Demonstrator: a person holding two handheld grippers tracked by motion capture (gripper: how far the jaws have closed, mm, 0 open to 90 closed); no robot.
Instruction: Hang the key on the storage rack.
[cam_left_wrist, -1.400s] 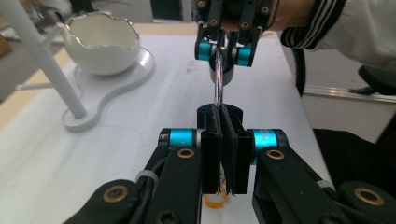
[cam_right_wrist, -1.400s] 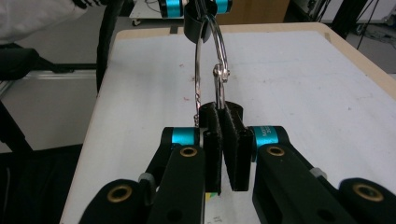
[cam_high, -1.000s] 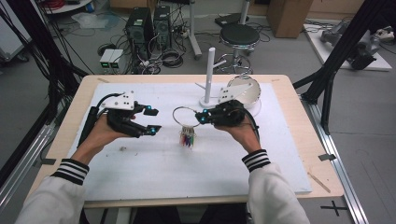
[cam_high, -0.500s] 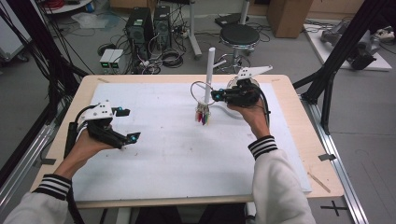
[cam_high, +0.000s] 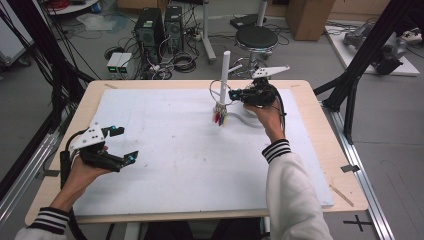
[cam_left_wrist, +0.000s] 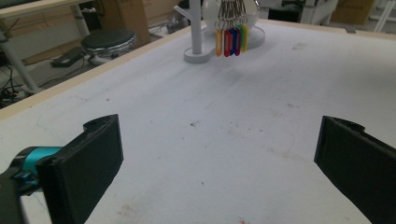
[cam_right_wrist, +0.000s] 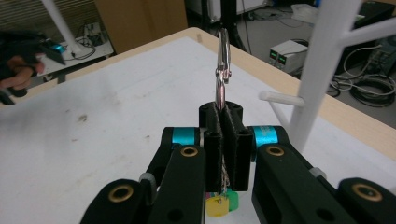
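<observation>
A bunch of coloured key tags (cam_high: 220, 118) hangs from a metal ring (cam_right_wrist: 222, 70). My right gripper (cam_high: 232, 94) is shut on that ring, right beside the pole of a white peg stand (cam_high: 224, 75) at the back of the table. In the right gripper view the stand's pole (cam_right_wrist: 322, 70) and a short peg (cam_right_wrist: 280, 98) are just right of the ring, and the tags (cam_right_wrist: 222, 204) dangle under the jaws. My left gripper (cam_high: 127, 144) is open and holds nothing, low over the white sheet (cam_high: 175, 150) at the front left. The left gripper view shows the tags (cam_left_wrist: 231, 42) far ahead.
A white rounded object (cam_left_wrist: 252, 35) stands behind the stand's base (cam_left_wrist: 198, 53), partly hidden by the right hand in the high view. The wooden table edge (cam_high: 345, 165) frames the sheet. Computers, cables and a stool (cam_high: 256, 36) are on the floor beyond.
The right gripper carried the ring and tags from the middle of the sheet up and back to the stand. The left gripper drew away to the front left.
</observation>
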